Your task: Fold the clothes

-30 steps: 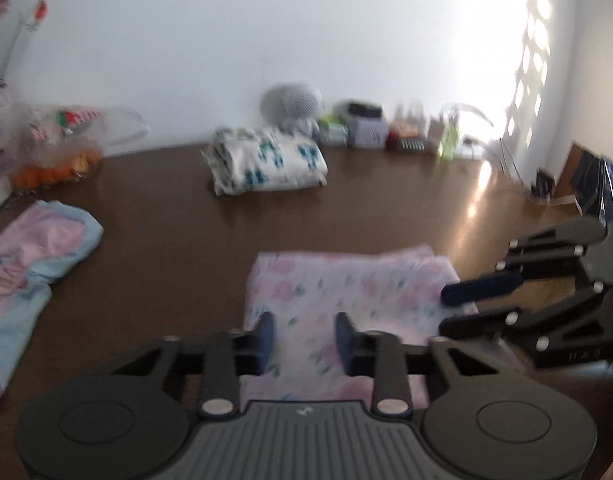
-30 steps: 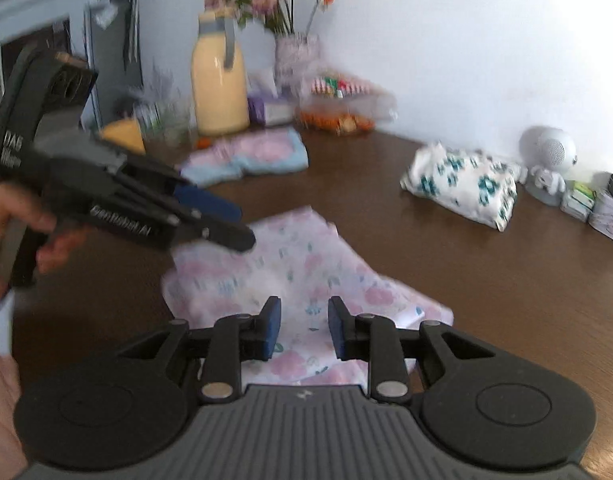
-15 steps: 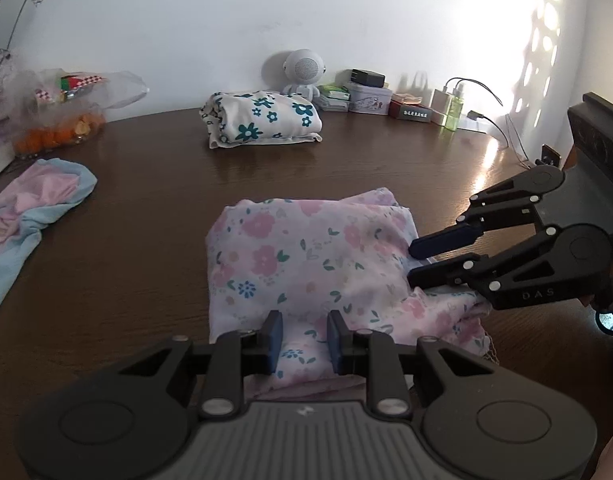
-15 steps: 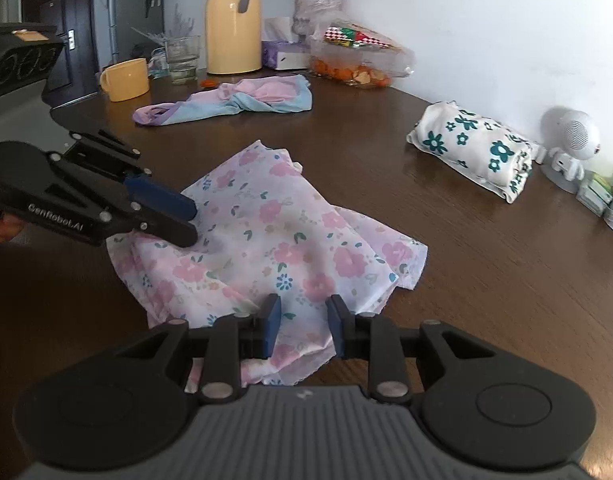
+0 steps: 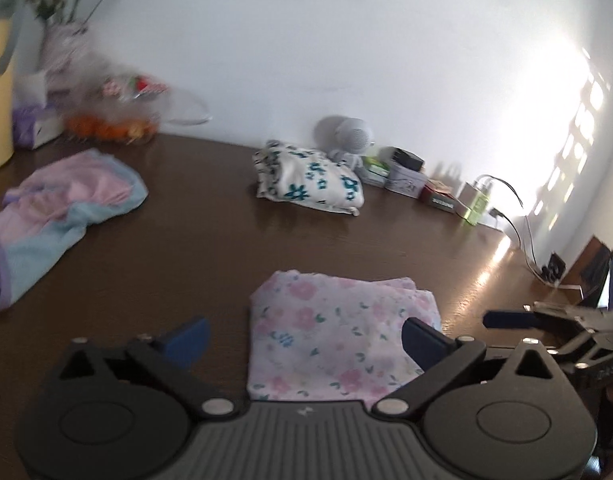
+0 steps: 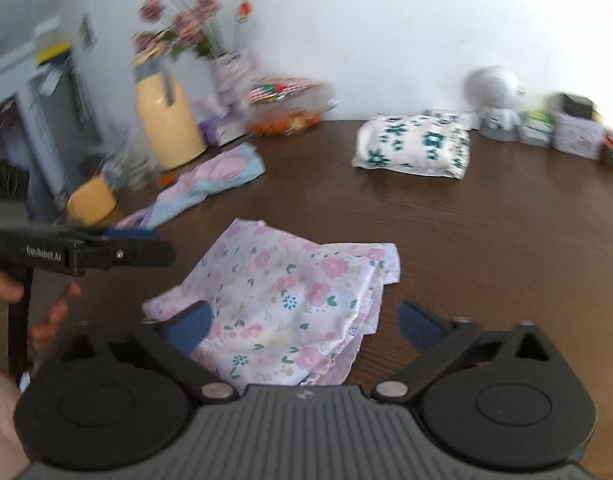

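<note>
Dark wooden table (image 5: 154, 264) against white wall (image 5: 306, 48), clothes scattered.

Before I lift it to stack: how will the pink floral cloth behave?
The pink floral cloth is probably floppy: its thin layers lie crumpled with loose edges. It likely unfolds if lifted by one corner. Probably light; pushed, it may bunch on the table.

Both hand-held grippers' jaws now opening above floral cloth (image 5: 338, 340).
</note>
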A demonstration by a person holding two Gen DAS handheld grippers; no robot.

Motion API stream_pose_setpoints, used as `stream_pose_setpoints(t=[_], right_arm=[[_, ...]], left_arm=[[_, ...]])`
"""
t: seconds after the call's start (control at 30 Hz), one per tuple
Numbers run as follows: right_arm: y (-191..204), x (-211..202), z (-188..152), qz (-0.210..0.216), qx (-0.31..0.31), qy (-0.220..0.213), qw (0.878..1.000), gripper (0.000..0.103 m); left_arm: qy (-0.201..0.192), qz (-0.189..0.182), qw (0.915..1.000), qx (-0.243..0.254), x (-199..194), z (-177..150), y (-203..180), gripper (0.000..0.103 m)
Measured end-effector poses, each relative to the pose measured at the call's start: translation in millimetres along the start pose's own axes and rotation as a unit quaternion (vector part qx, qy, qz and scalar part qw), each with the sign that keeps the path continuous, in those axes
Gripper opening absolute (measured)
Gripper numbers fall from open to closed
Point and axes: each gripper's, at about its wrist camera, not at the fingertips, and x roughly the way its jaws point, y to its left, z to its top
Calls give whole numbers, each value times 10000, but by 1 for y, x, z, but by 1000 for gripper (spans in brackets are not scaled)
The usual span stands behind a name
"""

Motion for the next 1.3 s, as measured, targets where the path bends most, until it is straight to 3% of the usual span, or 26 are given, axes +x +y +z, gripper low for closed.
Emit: stream_pose_setpoints(t=[0.4,0.47,0.53,0.63,0.77,0.83,0.93,1.03,1.3], right_arm=[[-9,16,-16,-184,947,128,9953,102],[-13,20,-17,-176,1133,151,9933,100],[-15,25,-17,-148,1272,193,9916,91],[-17,35,-16,-168,1398,282,9896,81],[-16,42,-14,-186,1444,264,9890,76],[-16,43,-14,-179,1497,232,9883,65],[-18,45,-15,-199,1649,174,9860,52],[-23,45,-17,-135,1879,95,9821,46],[-34,51,-22,192,2354,-20,9717,39]], left_arm=[[319,-193,9990,-264,8,-8,12,101],[463,-176,9982,-342,15,-6,16,95],[636,-224,9968,-423,25,-1,21,80],[901,-309,9940,-540,40,5,29,68],[1014,-328,9937,-357,53,11,29,57],[1061,-314,9935,-277,57,14,29,39],[1144,-363,9926,-185,63,17,30,36],[1240,-477,9909,-208,66,20,31,32],[1295,-805,9857,-716,74,20,43,23]])
